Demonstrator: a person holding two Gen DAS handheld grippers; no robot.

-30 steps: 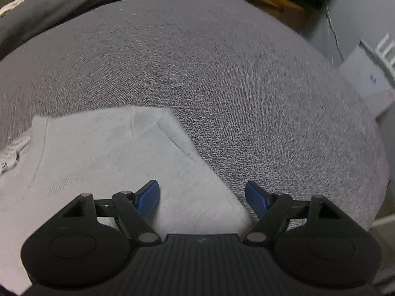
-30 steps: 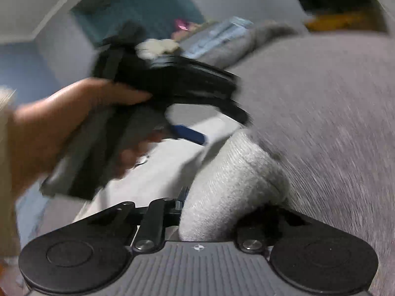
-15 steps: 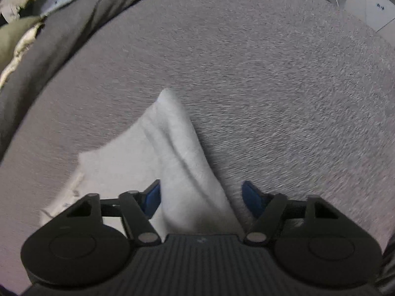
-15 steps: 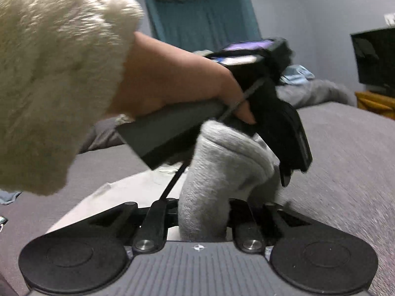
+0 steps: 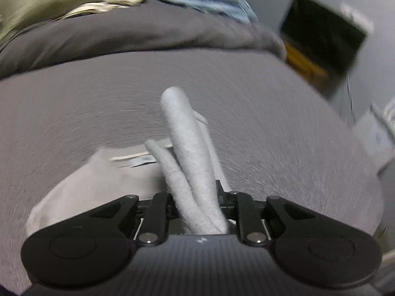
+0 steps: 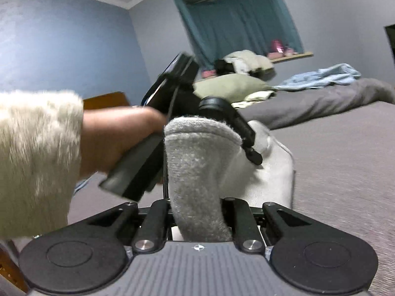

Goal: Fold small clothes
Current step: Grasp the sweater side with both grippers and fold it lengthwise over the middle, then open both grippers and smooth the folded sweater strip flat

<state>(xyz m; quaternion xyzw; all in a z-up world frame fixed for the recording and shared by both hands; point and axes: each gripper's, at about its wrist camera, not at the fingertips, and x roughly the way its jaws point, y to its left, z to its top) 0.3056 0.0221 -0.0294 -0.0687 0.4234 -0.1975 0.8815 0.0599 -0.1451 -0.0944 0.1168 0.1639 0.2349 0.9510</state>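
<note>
A light grey knit garment [image 5: 187, 135] lies on the grey bed [image 5: 271, 123], with a white label showing on its flat part. My left gripper [image 5: 197, 197] has a raised fold of it between its jaws, which are closing and pinch the cloth. In the right wrist view my right gripper [image 6: 197, 212] is shut on another bunched fold of the garment [image 6: 195, 162], held up off the bed. Just beyond that fold, a person's hand [image 6: 118, 138] in a fluffy cream sleeve [image 6: 37, 153] holds the left gripper [image 6: 254, 157], whose tip is on the cloth.
A rolled dark grey blanket [image 5: 123, 37] runs along the far side of the bed, with an olive pillow [image 6: 229, 86] and a blue cloth [image 6: 321, 76] on it. A dark screen [image 5: 321, 37] and a white box [image 5: 375, 138] stand off the bed's right edge.
The left gripper's jaws went from wide apart over the flat garment to pinched on a lifted fold, and its view swung toward the blanket. The right gripper kept its fold and rose.
</note>
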